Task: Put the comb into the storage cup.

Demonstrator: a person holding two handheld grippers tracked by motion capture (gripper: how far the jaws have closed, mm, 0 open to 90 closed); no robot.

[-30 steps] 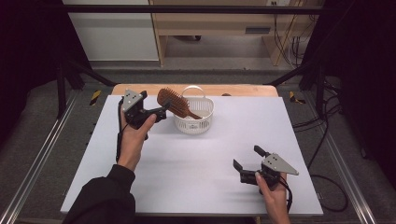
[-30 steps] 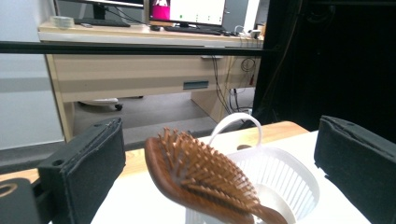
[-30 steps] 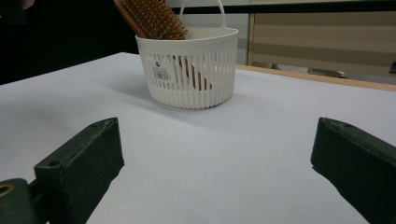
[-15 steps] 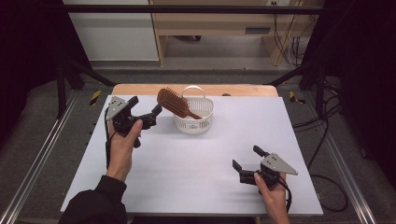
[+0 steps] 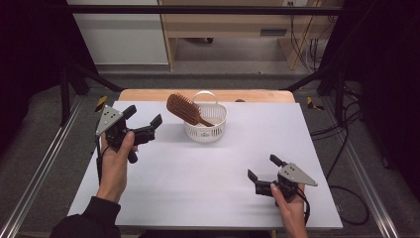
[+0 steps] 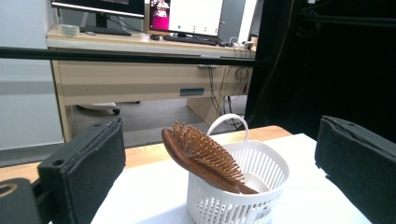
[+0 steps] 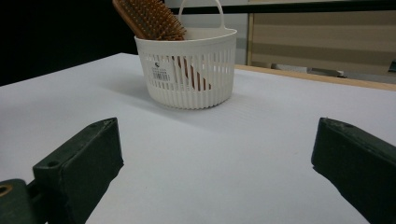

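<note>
Standing in the white slotted basket (image 5: 206, 124) at the far middle of the table (image 5: 198, 183), the brown wooden hairbrush (image 5: 185, 109) has its handle down inside and its bristled head leaning out over the rim toward the left of the high view, bristles facing up. In the left gripper view the same hairbrush (image 6: 201, 156) slants up and left out of the basket (image 6: 243, 186), whose small loop handle rises behind it. The left gripper (image 5: 143, 124) is held in the person's left hand (image 5: 116, 158) above the table's left part, near the basket but not touching it; its jaws are spread wide with nothing between them, and they point toward the basket (the brush sits framed between the two black pads in that gripper's own view). The right gripper (image 5: 261, 171) rests low at the near right of the table, gripped by the right hand (image 5: 289, 203), well apart from the basket, its jaws likewise wide apart and holding nothing. From the right gripper view the basket (image 7: 189, 70) stands farther off on the white surface, a barcode sticker on its wall, the brush head (image 7: 149, 18) jutting above the rim.
</note>
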